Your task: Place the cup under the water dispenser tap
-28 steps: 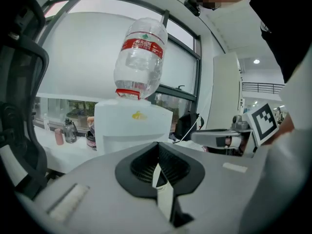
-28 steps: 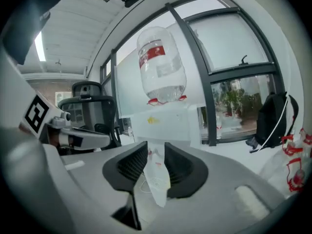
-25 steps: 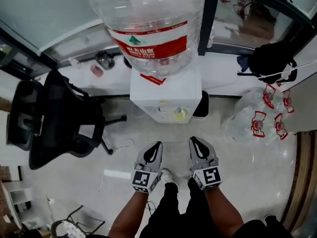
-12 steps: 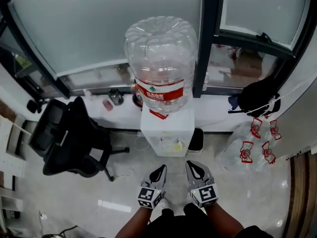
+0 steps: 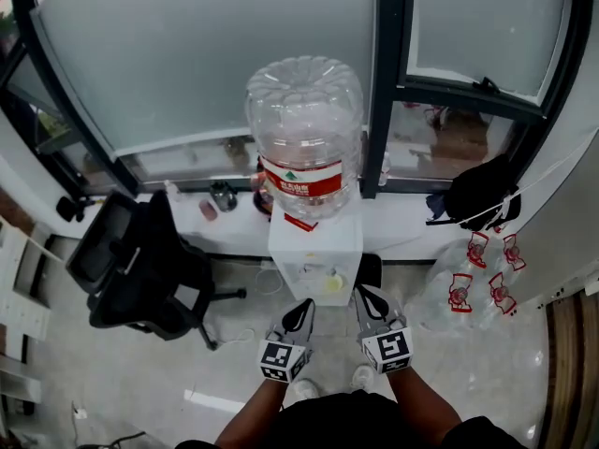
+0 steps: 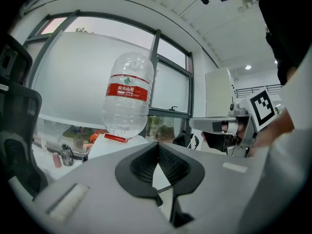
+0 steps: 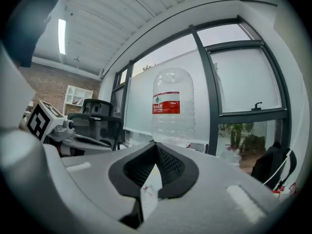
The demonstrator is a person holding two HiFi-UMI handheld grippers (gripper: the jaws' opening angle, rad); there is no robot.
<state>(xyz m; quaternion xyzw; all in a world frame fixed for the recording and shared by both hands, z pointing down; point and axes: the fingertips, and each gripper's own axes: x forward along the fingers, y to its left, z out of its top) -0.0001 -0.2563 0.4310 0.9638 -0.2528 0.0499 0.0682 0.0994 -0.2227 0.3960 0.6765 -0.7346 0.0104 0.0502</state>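
Facing a boxy white water dispenser [image 5: 315, 251] with ribbed clear-plastic bottle [image 5: 305, 134], left gripper [image 5: 301, 306] and right gripper [image 5: 366, 296] are pressed together, empty.

The dispenser [image 5: 314, 251] taps are too small to make out; in both gripper views, jaws hide its front.

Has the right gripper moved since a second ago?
Yes. The right gripper came toward the water dispenser: its tip now lies beside the base, not below.
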